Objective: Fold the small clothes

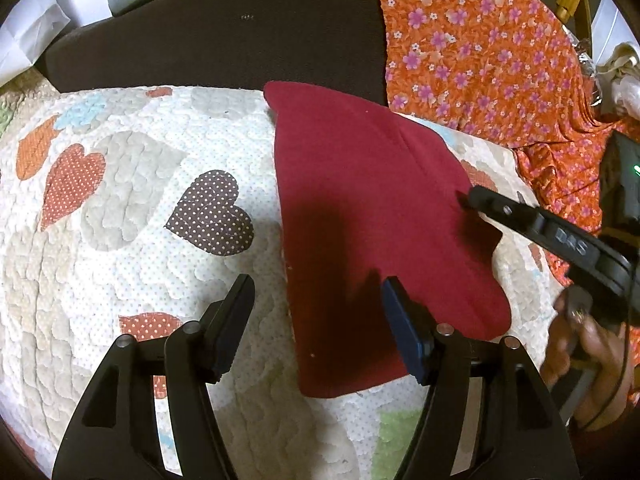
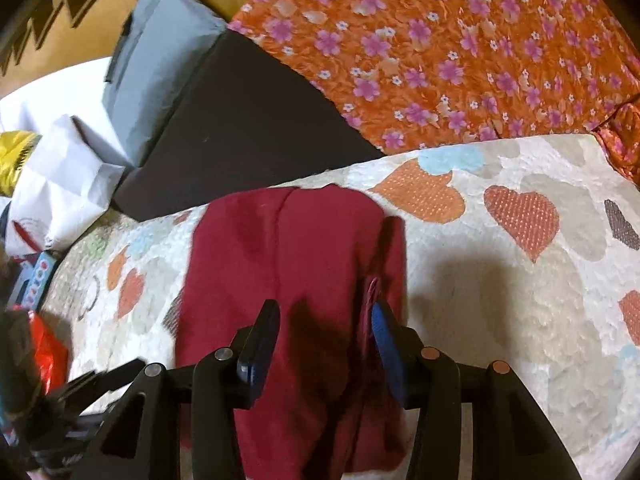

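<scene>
A dark red garment (image 1: 372, 216) lies folded flat on the quilted bedspread (image 1: 132, 208) with its heart patches, reaching up to the quilt's far edge where a dark brown cushion (image 1: 224, 36) butts against it. Beside that cushion an orange flowered cloth (image 1: 480, 48) runs along the same far edge. The left gripper (image 1: 316, 292) hangs over the garment's near left edge with its jaws spread wide, one finger over bare quilt and the other over the red cloth, nothing pinched between them. The right gripper (image 2: 324, 316) is above the near end of the garment, jaws partly apart and empty, with a raised fold of red fabric just beside its blue-padded finger. In the left view its black tip meets the garment's right edge, and a hand (image 1: 592, 356) grips its handle.
</scene>
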The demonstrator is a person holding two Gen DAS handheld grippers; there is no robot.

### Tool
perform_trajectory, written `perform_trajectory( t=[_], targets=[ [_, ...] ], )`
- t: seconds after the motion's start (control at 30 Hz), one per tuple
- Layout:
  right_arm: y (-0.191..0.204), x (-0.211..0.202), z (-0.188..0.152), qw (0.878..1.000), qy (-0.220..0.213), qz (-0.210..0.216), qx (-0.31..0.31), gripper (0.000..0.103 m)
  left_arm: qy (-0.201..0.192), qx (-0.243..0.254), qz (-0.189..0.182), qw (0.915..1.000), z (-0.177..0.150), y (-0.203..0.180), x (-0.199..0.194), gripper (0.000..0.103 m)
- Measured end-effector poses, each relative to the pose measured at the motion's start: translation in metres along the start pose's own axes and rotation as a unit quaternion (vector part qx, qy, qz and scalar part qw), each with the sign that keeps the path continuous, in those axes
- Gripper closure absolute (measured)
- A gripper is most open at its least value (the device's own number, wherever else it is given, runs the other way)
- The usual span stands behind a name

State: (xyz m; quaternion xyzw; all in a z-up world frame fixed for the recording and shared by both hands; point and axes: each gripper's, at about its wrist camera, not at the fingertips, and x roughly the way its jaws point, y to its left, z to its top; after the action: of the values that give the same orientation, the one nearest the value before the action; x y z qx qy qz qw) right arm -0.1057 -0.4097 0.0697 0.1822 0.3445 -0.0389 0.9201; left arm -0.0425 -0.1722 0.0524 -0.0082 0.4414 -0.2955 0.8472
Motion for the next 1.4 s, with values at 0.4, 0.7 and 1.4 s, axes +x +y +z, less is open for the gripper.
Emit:
perform_trajectory(
  t=[0.4,0.7,1.4],
  targets=[
    [-0.032,0.014,-0.002,0.999,0.010,0.003,0.030,0.048,0.005,-0.016,-0.008,0.9998,0.004,0.007,0.008,0.037],
    [-0.052,0.014,-0.015,0.992,0.000,0.103,0.075,0.037,0.014,-0.031,-0.051,0.9981,0.010,0.006,0.016,0.037],
    [-0.057,0.070,0.001,0.982,0.018,0.172,0.075,0.022,0.025,-0.057,-0.086,0.9944,0.039,0.010,0.068,0.021]
  ],
)
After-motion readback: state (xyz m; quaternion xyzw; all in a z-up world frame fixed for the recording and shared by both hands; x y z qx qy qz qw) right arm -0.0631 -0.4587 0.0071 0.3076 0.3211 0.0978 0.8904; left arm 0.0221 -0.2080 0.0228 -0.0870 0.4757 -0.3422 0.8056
